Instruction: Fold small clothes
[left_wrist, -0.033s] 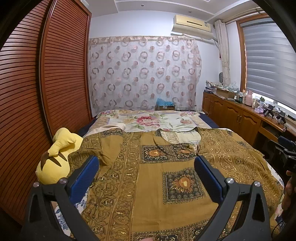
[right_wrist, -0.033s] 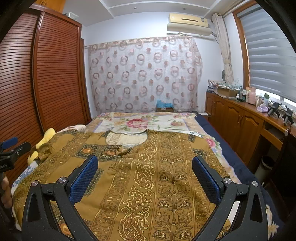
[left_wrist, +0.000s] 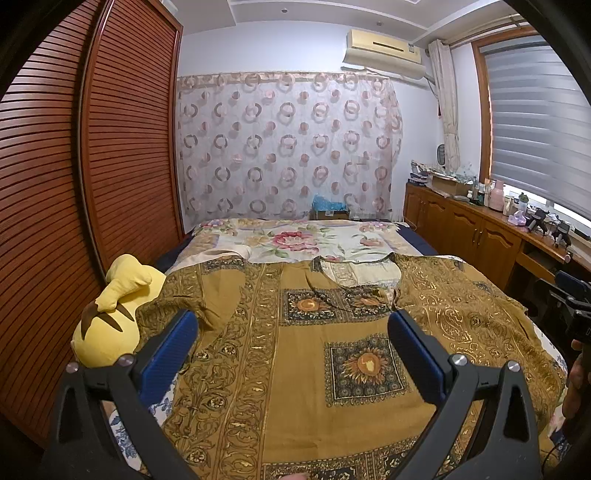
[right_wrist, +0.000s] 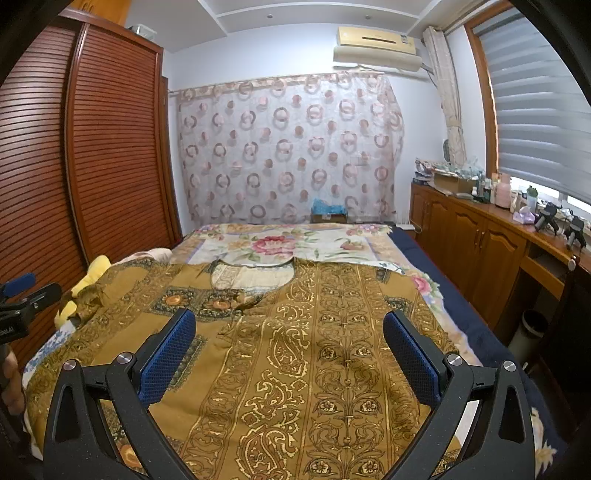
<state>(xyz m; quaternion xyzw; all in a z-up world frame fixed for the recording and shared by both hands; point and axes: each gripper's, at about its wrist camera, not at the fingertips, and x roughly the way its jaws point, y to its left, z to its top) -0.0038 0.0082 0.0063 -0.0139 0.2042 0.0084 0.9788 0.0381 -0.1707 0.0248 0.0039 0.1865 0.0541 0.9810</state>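
Garment: a mustard-gold patterned top (left_wrist: 295, 369) lies spread flat across the bed (left_wrist: 295, 240), neckline toward 12 o'clock, hem toward the cameras; it covers the near half of the bedspread.
Neckline: a rounded opening (right_wrist: 255, 273) with a pale inner lining showing, at 12 o'clock of the right wrist view's centre.
Left sleeve area: bunched fabric (left_wrist: 184, 299) at 9 o'clock in the left wrist view, touching the yellow plush toy (left_wrist: 114, 314).
Left gripper: (left_wrist: 291, 347) hovers above the garment, jaws wide apart, nothing between the blue pads (left_wrist: 170, 350); no contact with the cloth is visible.
Right gripper: (right_wrist: 288, 347) hovers above the right half of the garment, jaws spread wide, empty.
Bedspread: floral sheet (right_wrist: 288, 243) is bare beyond the neckline, toward 12 o'clock.
Wardrobe: louvred wooden doors (left_wrist: 74, 184) at 9 o'clock.
Curtain: ring-patterned sheer (right_wrist: 288, 147) behind the bed at 12 o'clock.
Cabinet: wooden sideboard (right_wrist: 480, 236) at 3 o'clock, cluttered with bottles and small items.
Air conditioner: wall unit (left_wrist: 384, 48) at 1 o'clock.
Bin: a small bin (right_wrist: 528, 328) beside the cabinet at 4 o'clock.
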